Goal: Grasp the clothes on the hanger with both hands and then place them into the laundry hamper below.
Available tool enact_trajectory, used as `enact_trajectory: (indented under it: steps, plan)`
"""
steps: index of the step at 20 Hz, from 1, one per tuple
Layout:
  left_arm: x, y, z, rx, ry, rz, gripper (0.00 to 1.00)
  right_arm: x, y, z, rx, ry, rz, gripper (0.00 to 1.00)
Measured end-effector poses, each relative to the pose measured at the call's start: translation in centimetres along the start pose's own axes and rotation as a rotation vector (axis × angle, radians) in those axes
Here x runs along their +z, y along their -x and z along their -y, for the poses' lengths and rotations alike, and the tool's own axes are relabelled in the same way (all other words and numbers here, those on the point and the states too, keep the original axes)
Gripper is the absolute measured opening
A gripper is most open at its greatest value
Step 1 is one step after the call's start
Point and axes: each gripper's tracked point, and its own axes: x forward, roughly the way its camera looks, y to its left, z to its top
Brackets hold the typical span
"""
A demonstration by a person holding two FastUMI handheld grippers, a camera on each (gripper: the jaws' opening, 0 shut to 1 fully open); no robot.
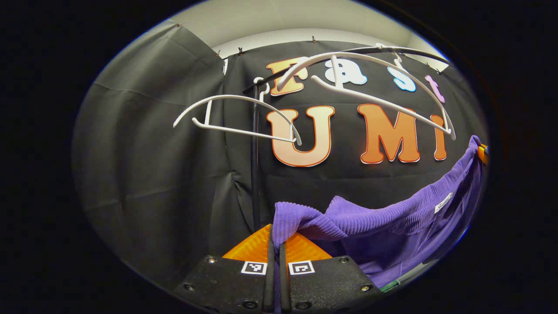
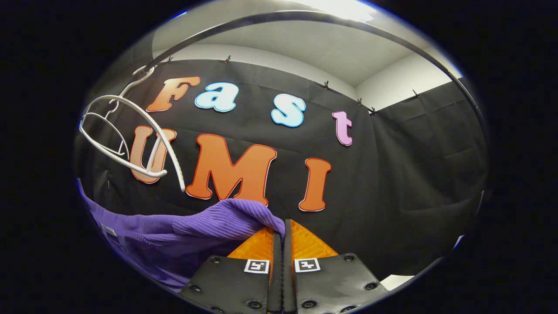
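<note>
A purple ribbed knit garment [image 1: 375, 222] hangs stretched between my two grippers. My left gripper [image 1: 276, 237] is shut on one edge of it at the bottom of the left gripper view. In the right gripper view the same garment [image 2: 174, 237] sags to the left, and my right gripper [image 2: 282, 233] is shut on its other edge. Far right in the left gripper view, the other gripper [image 1: 481, 152] peeks out behind the cloth. Two bare white hangers [image 1: 362, 87] [image 1: 237, 115] hang on a dark rail [image 1: 392, 50]. The white hangers [image 2: 130, 139] are seen again at the left of the right gripper view.
A dark upright pole [image 1: 255, 174] of the rack stands just behind the left gripper. The rack's curved rail [image 2: 331, 19] arches overhead in the right gripper view. Black cloth walls close off the back and sides.
</note>
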Motion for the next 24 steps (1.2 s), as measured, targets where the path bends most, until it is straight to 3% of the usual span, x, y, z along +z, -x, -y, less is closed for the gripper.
enact_trajectory:
  steps: [6, 8, 9, 11, 12, 17, 18, 21, 22, 24]
  plan:
    - [1.2, 1.4, 1.2, -0.040, 0.005, 0.023, 0.05, 1.6, 3.8, 0.8, 0.028, 0.042, 0.016, 0.08]
    - [1.3, 2.0, 2.4, -0.083, 0.036, 0.024, 0.05, 2.4, 5.2, 0.3, 0.062, 0.037, 0.020, 0.02]
    - [1.2, 2.3, 3.5, -0.117, 0.052, 0.023, 0.05, 2.6, 6.0, -0.4, 0.084, 0.025, 0.020, 0.02]
    - [1.1, 3.1, 5.7, -0.180, 0.069, 0.026, 0.05, 2.1, 7.6, -2.6, 0.129, 0.010, 0.009, 0.12]
    - [1.0, 3.5, 6.8, -0.211, 0.073, 0.028, 0.05, 1.6, 8.1, -3.5, 0.150, 0.006, -0.002, 0.07]
    - [-0.8, 5.8, 13.5, -0.371, 0.093, -0.009, 0.05, -2.3, 10.9, -8.6, 0.260, -0.157, -0.118, 0.08]
    - [-1.3, 6.2, 14.5, -0.395, 0.102, -0.022, 0.05, -3.5, 11.2, -9.2, 0.270, -0.183, -0.158, 0.12]
    - [-3.2, 7.5, 17.0, -0.467, 0.158, -0.091, 0.05, -6.9, 12.9, -10.7, 0.308, -0.291, -0.285, 0.03]
    - [-3.9, 8.1, 17.6, -0.486, 0.180, -0.120, 0.05, -7.9, 13.5, -11.3, 0.323, -0.320, -0.322, 0.08]
    - [-5.7, 9.1, 18.7, -0.515, 0.216, -0.177, 0.07, -10.5, 14.6, -12.1, 0.335, -0.323, -0.390, 0.08]
